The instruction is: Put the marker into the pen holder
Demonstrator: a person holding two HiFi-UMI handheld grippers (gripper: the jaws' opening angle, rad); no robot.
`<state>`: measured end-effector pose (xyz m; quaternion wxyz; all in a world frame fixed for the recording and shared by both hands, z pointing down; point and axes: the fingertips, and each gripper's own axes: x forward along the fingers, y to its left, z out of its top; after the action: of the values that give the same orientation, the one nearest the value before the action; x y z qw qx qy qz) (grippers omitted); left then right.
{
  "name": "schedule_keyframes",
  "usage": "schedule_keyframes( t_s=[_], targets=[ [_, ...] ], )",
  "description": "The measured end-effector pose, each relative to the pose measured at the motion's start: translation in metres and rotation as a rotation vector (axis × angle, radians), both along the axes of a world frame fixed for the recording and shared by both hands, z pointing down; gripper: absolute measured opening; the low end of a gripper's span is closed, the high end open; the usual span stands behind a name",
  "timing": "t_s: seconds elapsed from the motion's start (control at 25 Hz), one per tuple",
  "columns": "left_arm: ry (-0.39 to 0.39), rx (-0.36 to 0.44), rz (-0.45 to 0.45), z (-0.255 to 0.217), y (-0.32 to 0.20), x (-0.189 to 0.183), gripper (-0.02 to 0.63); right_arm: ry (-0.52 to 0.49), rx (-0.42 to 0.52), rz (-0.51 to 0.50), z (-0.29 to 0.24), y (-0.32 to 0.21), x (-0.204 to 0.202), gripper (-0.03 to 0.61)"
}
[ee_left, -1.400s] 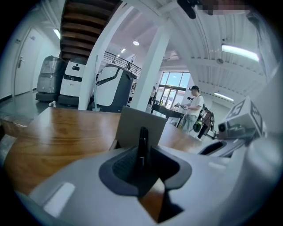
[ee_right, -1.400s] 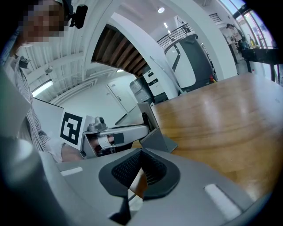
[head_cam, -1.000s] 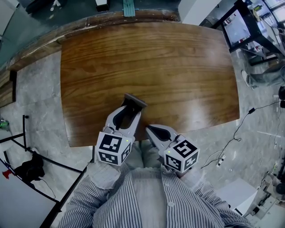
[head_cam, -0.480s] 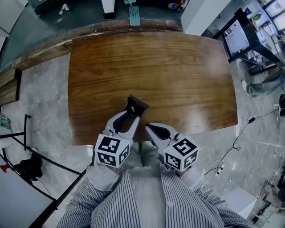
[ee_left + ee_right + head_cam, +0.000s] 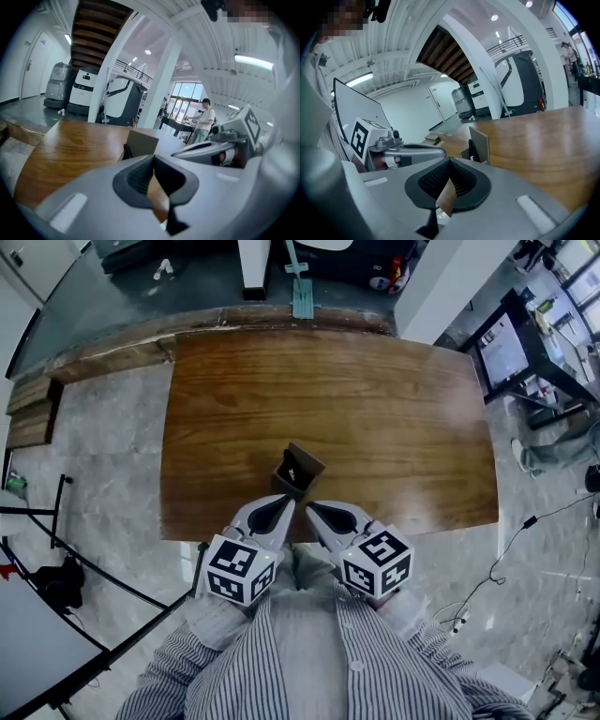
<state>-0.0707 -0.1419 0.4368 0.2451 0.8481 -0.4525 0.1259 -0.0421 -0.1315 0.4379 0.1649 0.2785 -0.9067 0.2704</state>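
A small brown square pen holder (image 5: 304,463) stands on the wooden table (image 5: 375,399) near its front edge. A dark marker (image 5: 292,474) stands inside it; the same marker (image 5: 126,152) shows at the holder's (image 5: 142,142) left side in the left gripper view. My left gripper (image 5: 284,502) is just in front of the holder, apart from it, shut with nothing between its jaws. My right gripper (image 5: 313,507) sits beside it, also shut and empty. The right gripper view shows the holder (image 5: 480,143) ahead and the left gripper (image 5: 408,151) at the left.
The table's front edge runs right under both grippers. Black stand legs (image 5: 84,568) and a dark bag (image 5: 58,585) are on the floor at the left, cables (image 5: 497,521) at the right. Large machines (image 5: 117,101) stand beyond the far edge, and a person (image 5: 205,123) stands far off.
My left gripper, which was open around the pen holder, has pulled back toward me and shut empty. The holder now stands free with the marker in it. The right gripper stayed put.
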Motion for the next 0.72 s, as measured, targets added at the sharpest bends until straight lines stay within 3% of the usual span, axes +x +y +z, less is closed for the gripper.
schedule_keyframes(
  t_s=[0.72],
  targets=[
    [0.033,-0.016,0.031,-0.003,0.021,0.001,0.008,0.039,0.053,-0.056,-0.006,0.010,-0.006,0.000]
  ],
)
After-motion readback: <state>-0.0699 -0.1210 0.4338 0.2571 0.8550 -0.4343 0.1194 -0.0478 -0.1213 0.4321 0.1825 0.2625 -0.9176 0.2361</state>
